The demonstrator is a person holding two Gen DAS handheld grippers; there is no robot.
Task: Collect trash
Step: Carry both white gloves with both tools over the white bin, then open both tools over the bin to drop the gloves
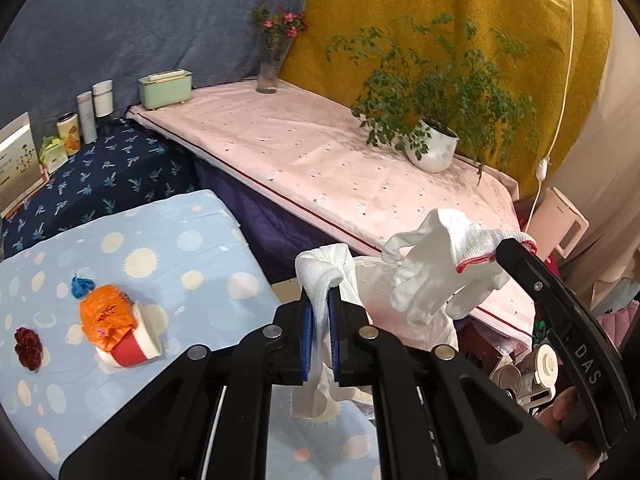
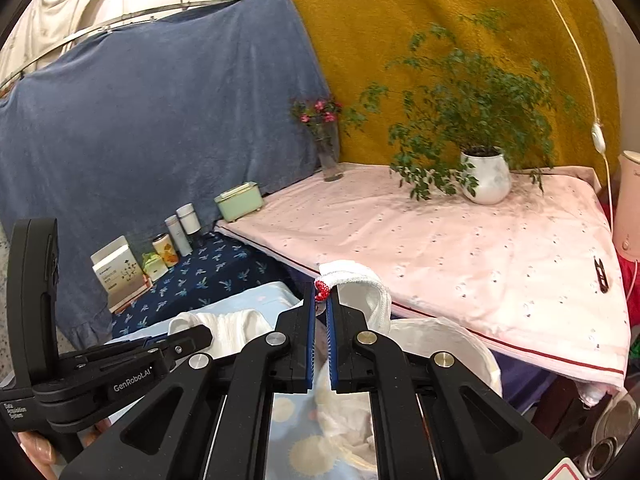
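Holding the white bag point(image 1: 400, 304) open off the blue cloth's right edge, the left gripper point(image 1: 320, 312) clamps its rim while the right gripper point(image 2: 320, 308) pinches a glove point(image 1: 444, 268) by its cuff above the mouth, apparently to drop it in

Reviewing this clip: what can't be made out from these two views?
- Bag mouth: the glove and left claw cover it in the left view; the right claw does in the right view.
- Cup contents: the orange wrapper hides them, left view.
- Blue scrap and dark red scrap: too small to identify.
- Box print: too small, right view.
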